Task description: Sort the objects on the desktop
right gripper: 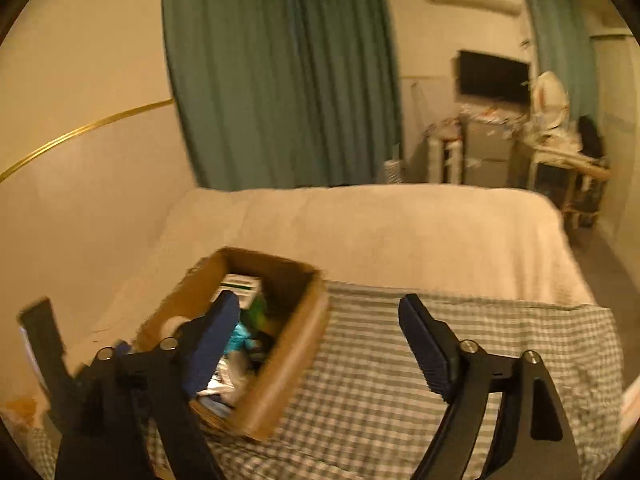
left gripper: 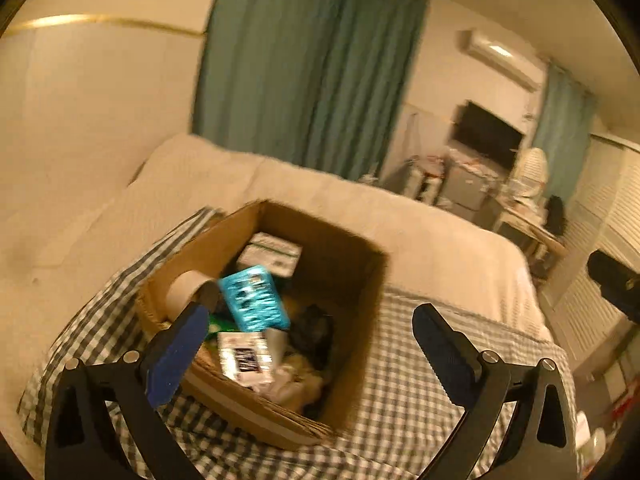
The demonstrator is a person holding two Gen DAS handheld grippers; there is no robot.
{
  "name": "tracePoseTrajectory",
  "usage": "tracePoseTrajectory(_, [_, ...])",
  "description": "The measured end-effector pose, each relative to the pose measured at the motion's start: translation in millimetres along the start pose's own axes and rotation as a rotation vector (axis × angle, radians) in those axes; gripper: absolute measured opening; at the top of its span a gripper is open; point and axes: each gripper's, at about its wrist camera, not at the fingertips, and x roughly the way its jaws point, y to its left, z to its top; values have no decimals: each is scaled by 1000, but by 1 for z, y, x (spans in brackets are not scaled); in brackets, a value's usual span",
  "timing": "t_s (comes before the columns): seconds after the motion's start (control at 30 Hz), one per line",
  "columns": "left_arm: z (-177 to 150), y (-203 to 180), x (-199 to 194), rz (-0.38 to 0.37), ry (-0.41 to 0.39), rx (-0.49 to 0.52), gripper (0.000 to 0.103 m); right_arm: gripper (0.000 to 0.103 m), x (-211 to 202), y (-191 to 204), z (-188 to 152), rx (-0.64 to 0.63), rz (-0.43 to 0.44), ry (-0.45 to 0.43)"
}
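The left wrist view looks down into the open cardboard box (left gripper: pixel 264 320): a turquoise packet (left gripper: pixel 254 298) tilted and blurred above the other contents, a roll of tape (left gripper: pixel 188 286) against the left wall, a white carton (left gripper: pixel 272 256) at the far end, a white label card (left gripper: pixel 244 356) near the front. The right wrist view shows the same box more from the side, so most contents are hidden behind its wall. The box stands on a checked cloth (right gripper: pixel 380 380) at the near end of a bed with a cream cover (right gripper: pixel 380 228). Behind are teal curtains (right gripper: pixel 280 76), a dark screen (right gripper: pixel 494 76) and a cluttered desk (right gripper: pixel 560 152). The left gripper (left gripper: pixel 308 328) and right gripper (right gripper: pixel 320 316) both have jaws spread wide, pinching nothing.
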Motion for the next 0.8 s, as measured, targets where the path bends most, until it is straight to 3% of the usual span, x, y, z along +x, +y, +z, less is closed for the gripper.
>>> tracePoseTrajectory(0.07, [-5, -9, -3, 22, 9, 42, 103, 83, -19, -15, -7, 2, -48, -22])
tracePoseTrajectory(0.17, [-20, -23, -2, 65, 60, 96, 103, 91, -40, -37, -31, 38, -112, -42])
tracePoseTrajectory(0.27, [-33, -26, -2, 88, 70, 71, 103, 102, -42, -53, -62, 88, -153, -32])
tracePoseTrajectory(0.33, [-39, -24, -3, 50, 59, 34, 103, 103, -40, -61, -82, 127, -175, -12])
tracePoseTrajectory(0.5, [-43, -31, 3, 89, 70, 87, 103, 102, -26, -81, -109, 189, -230, 63])
tracePoseTrajectory(0.8, [-50, -27, 12, 69, 94, 78, 103, 102, -10, -72, -111, 154, -241, 89])
